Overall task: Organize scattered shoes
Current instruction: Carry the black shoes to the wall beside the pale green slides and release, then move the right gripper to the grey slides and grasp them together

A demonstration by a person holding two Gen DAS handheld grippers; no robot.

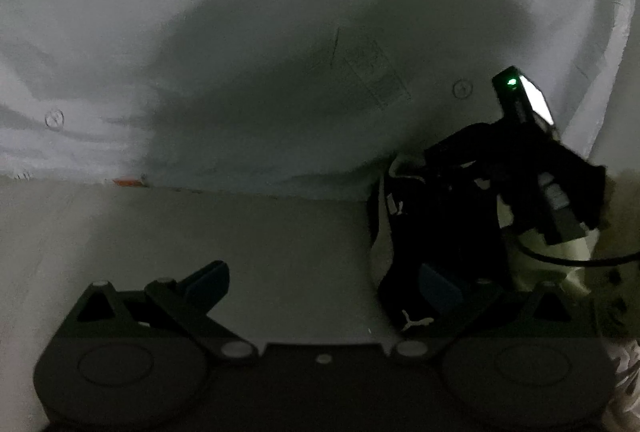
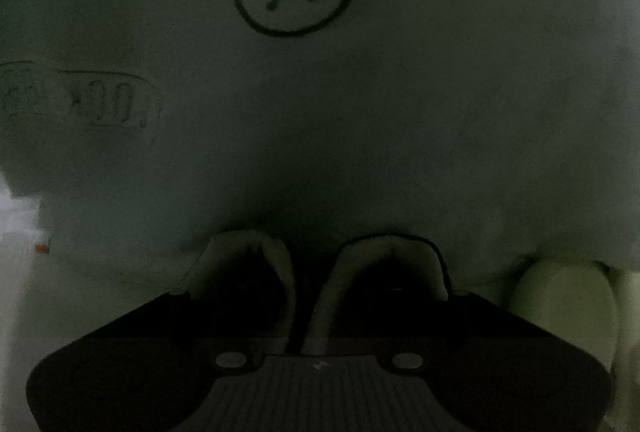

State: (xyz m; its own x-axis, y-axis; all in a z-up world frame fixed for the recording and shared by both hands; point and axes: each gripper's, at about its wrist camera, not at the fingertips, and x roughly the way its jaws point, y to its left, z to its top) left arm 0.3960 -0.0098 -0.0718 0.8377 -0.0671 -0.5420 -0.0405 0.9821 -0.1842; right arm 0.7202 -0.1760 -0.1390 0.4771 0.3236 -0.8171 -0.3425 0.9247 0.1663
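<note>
The scene is dim. In the left wrist view the left gripper (image 1: 324, 284) hangs over a pale floor (image 1: 200, 232), its fingers spread wide with nothing between them. Its right-hand finger (image 1: 436, 288) lies in front of a black shoe (image 1: 404, 264) with a small white logo, which stands on the floor near the lower edge of a hanging white cloth (image 1: 240, 52) printed with carrots and small circled marks. Over that shoe reaches the right gripper (image 1: 532, 168), a dark body with a green light showing — its fingertips are lost against the black shoe, so from here its grip cannot be told.

In the right wrist view two shoes sit side by side against the cloth: the left shoe (image 2: 240, 264) and the right shoe (image 2: 396, 260), both with pale lining and dark, empty-looking openings. The gripper's fingers are hidden in the dark — whether they pinch a shoe cannot be told. A pale green rounded object (image 2: 564, 296) lies just right of the pair.
</note>
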